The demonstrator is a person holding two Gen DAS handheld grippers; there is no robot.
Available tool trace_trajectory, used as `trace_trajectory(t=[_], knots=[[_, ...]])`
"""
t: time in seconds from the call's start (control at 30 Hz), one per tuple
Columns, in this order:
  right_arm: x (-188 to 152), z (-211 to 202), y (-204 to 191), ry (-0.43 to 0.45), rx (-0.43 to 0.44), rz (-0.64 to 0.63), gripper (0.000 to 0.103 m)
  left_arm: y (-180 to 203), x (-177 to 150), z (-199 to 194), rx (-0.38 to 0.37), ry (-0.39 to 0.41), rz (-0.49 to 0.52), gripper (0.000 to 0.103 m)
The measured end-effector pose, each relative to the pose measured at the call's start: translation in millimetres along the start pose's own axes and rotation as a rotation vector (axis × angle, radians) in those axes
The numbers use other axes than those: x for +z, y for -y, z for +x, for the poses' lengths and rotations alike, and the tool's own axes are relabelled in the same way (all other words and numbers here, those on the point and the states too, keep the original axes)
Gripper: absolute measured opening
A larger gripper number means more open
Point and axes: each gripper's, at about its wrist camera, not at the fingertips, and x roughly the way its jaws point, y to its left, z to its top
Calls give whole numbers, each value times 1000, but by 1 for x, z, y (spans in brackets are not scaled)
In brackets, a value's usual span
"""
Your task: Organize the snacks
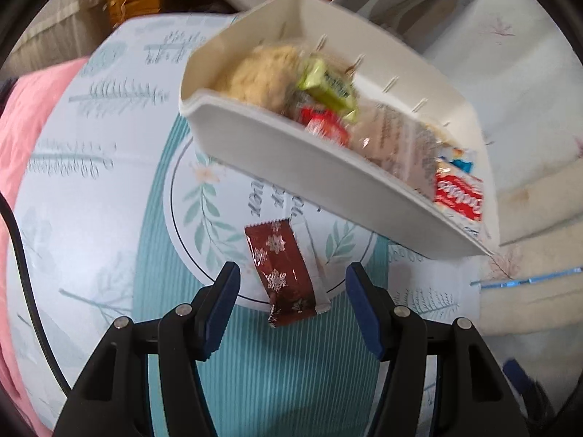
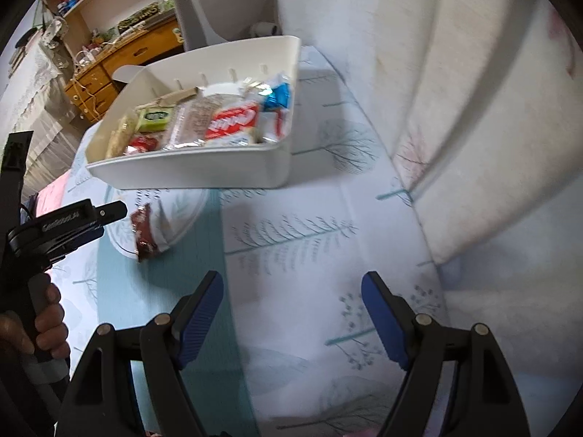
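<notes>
Brown snowflake-printed snack wrapper (image 1: 282, 273) lies mid-tabletop before the wide-open, empty left hand-held gripper (image 1: 291, 291); next, likely grasp it for the white plastic bin (image 1: 328, 178). Right hand-held gripper (image 2: 291, 313) gapes empty.

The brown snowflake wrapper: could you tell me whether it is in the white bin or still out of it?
Out. The brown snowflake wrapper lies on the patterned cloth, in front of the white bin.

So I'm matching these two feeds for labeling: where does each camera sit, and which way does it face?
Left wrist: on the left gripper, looking down at the brown snack packet on the round mat; own open fingers show.
Right wrist: on the right gripper, looking across the patterned cloth toward the white bin; own open fingers, plus the left gripper and the hand holding it.
Shared: the bin of snacks and the packet.
</notes>
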Motion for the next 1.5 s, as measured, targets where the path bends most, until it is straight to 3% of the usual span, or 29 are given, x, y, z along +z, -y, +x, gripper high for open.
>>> trace_trajectory(t=[0.37,0.5,0.73,1.03,1.4,1.5], knots=[[-8,1,41,-23,-61,76,79,3,-5,43,112,-87,-72,58],[-7,1,43,-22,-62,79,79,9,-5,49,100,-87,-81,47],[-4,-2,47,-15,-65,100,79,17,-4,50,106,-92,-92,39],[5,-10,44,21,-46,107,79,32,9,14,61,-92,-63,38],[3,-4,23,26,-15,123,79,57,45,-46,-2,3,63,37],[-1,-1,18,14,-26,132,79,58,60,-51,-37,29,104,30]])
